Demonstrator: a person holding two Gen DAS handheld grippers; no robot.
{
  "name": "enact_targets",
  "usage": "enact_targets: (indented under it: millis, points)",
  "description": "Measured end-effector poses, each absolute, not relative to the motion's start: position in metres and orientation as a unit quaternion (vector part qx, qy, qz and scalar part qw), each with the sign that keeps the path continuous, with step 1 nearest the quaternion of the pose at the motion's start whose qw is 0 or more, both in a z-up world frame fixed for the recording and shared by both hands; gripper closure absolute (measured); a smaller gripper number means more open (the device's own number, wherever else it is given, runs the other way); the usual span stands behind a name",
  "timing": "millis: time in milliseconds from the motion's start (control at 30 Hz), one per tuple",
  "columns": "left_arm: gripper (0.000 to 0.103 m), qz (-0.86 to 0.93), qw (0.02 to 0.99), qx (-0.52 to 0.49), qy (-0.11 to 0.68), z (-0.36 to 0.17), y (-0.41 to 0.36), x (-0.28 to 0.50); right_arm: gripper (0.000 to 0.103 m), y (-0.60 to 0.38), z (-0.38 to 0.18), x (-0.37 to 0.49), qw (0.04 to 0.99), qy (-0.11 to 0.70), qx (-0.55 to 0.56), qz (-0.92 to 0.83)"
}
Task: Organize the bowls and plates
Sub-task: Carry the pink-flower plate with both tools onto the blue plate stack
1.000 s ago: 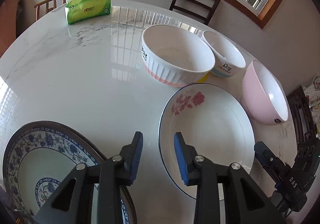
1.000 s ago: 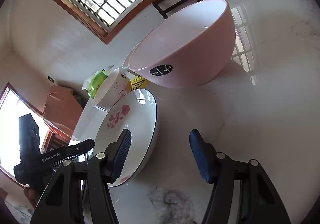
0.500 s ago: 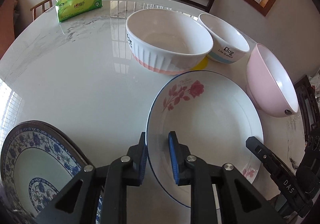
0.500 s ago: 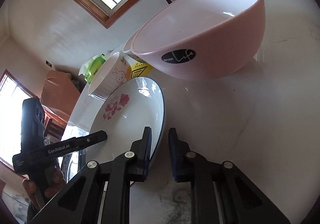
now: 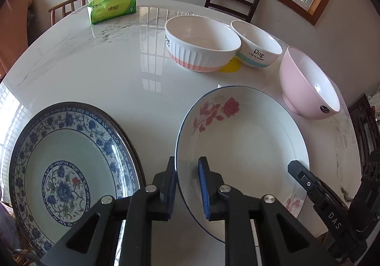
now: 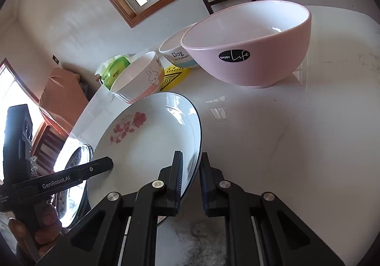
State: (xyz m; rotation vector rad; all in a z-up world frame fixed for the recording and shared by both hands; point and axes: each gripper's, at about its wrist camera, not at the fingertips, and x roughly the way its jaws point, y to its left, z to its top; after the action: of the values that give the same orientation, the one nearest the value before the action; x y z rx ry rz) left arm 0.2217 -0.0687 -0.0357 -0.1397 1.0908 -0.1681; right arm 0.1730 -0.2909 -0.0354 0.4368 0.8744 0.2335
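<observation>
A white plate with a red rose print (image 5: 249,147) (image 6: 147,147) lies near the front of the marble table (image 5: 95,71). My left gripper (image 5: 187,185) has the plate's left rim between its blue pads, and its jaws are still closing on it. My right gripper (image 6: 191,178) is shut on the opposite rim, and one of its fingers (image 5: 308,183) shows in the left wrist view. A blue-patterned plate (image 5: 66,164) (image 6: 76,161) sits just left of the rose plate. A pink bowl (image 5: 306,85) (image 6: 249,52) stands beyond it on the right.
A ribbed white bowl with a pink band (image 5: 201,50) and a smaller "Dog" bowl (image 5: 256,47) stand at the back, a yellow mat (image 5: 231,66) between them. A green tissue pack (image 5: 111,7) is far left. A dark chair (image 5: 234,0) stands behind the table.
Both grippers went from open to closed on opposite rims of the rose plate. The blue-patterned plate has come further into the left wrist view.
</observation>
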Motion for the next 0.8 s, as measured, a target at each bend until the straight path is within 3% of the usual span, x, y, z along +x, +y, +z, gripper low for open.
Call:
enact_targets:
  millis: [800]
  points:
    - [0.086, -0.028, 0.872, -0.117, 0.475, 0.012, 0.015, 0.137, 0.089, -0.222, -0.007, 0.124, 0.866, 0.418, 0.201, 0.185]
